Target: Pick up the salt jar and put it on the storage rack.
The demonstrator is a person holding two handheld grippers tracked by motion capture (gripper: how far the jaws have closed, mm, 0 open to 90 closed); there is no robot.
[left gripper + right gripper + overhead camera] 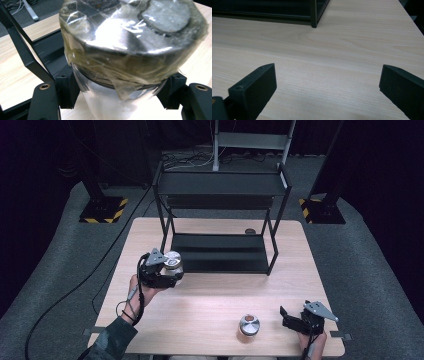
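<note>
Left gripper [167,270]: clamped on the taped jar [130,50], jaws pressed against its clear body just under the taped metal lid.
Taped jar: held at about nine o'clock on the table [210,320], just beside the front left leg of the black shelf rack [220,252].
Right gripper [286,317]: jaws stood wide apart with nothing between them, at about five o'clock, low over the wood.
Second jar [248,325]: stood upright on the table at six o'clock, near the right gripper and apart from it.
</note>
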